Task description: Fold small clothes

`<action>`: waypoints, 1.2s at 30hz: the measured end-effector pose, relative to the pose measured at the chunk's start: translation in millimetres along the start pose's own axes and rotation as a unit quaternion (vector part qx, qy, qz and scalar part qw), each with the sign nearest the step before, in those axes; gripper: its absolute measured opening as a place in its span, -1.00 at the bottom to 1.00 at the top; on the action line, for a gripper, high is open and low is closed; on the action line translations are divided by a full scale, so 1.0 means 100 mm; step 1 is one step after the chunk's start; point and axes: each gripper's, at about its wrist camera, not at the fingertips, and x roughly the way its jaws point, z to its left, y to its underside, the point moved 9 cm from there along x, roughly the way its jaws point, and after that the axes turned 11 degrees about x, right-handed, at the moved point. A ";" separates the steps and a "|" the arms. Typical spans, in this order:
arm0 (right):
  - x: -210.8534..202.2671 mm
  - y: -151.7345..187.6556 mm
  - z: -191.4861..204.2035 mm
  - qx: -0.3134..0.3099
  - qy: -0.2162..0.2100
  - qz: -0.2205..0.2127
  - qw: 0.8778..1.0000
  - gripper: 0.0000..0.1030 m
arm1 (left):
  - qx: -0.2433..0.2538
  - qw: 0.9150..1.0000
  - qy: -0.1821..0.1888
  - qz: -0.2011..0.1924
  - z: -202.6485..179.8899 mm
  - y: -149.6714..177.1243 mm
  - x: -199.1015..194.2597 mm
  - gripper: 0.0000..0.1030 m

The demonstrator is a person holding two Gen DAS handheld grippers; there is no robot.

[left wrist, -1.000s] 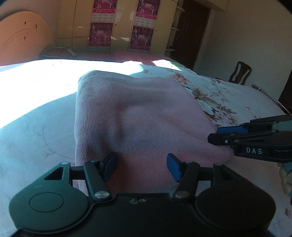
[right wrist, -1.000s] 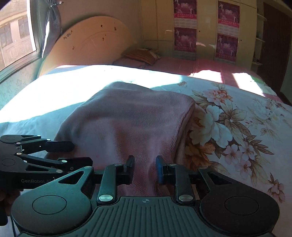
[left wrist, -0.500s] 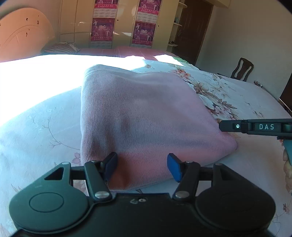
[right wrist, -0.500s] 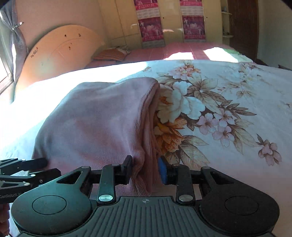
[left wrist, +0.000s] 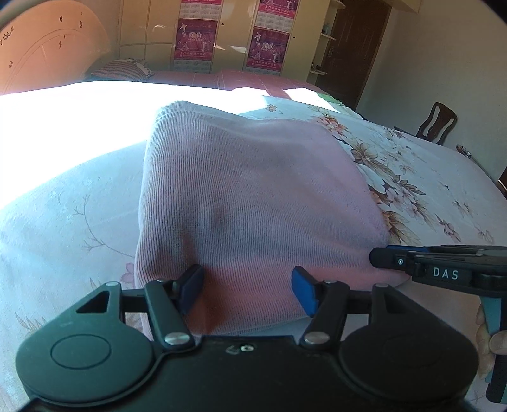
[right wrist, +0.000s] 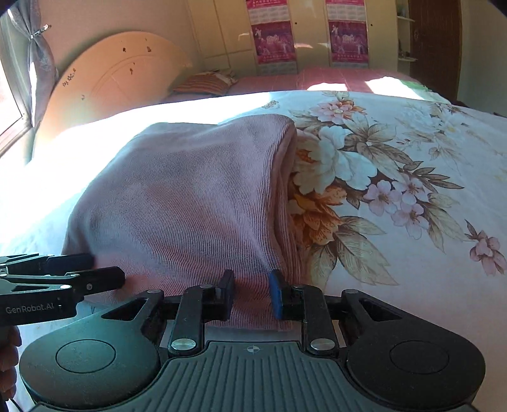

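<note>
Pink ribbed garment, folded on the floral bedspread, has its near hem hidden behind the left gripper, whose jaws stand released astride it. From the right wrist, the right gripper is closing, cloth between its pads; wardrobe behind.

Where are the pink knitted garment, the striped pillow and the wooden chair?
pink knitted garment (left wrist: pixel 253 196), left wrist view, middle of its top fold.
striped pillow (right wrist: pixel 202 83), right wrist view, its top face.
wooden chair (left wrist: pixel 439 123), left wrist view, its backrest.
</note>
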 end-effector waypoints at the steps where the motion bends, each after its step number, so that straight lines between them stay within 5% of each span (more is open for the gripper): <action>1: 0.01 -0.01 -0.03 0.005 -0.003 0.000 1.000 -0.66 | -0.008 1.000 0.001 0.000 0.01 -0.01 -0.01 0.23; 9: -0.03 -0.08 -0.11 0.064 -0.040 0.027 0.997 -0.74 | -0.037 0.998 -0.020 0.044 -0.06 -0.01 -0.05 0.44; 12: -0.23 -0.12 -0.05 0.083 -0.060 0.018 0.995 -0.70 | -0.087 0.995 -0.027 0.033 -0.02 -0.01 -0.19 0.44; 14: -0.46 -0.14 -0.07 0.102 -0.077 0.001 0.992 -0.25 | -0.108 0.993 -0.035 0.027 -0.01 -0.01 -0.32 0.45; 15: -0.60 -0.14 -0.08 0.100 -0.077 -0.008 0.992 0.31 | -0.106 0.993 -0.048 0.028 -0.02 -0.03 -0.42 0.45; 16: -0.74 -0.13 -0.09 0.091 -0.078 -0.018 0.993 0.47 | -0.099 0.993 -0.061 0.027 -0.05 -0.04 -0.51 0.45; 23: -1.57 0.15 -0.18 0.075 -0.103 -0.016 0.992 0.47 | -0.002 0.994 -0.110 -0.026 -0.57 -0.03 -1.33 0.46; 30: -2.31 0.63 -0.19 0.043 -0.122 -0.003 0.992 0.62 | 0.010 0.989 -0.143 -0.041 -1.15 0.20 -2.18 0.46; 36: -3.05 0.88 -0.05 -0.027 -0.090 -0.062 0.994 0.74 | 0.002 0.980 -0.180 -0.080 -1.42 0.34 -2.90 0.46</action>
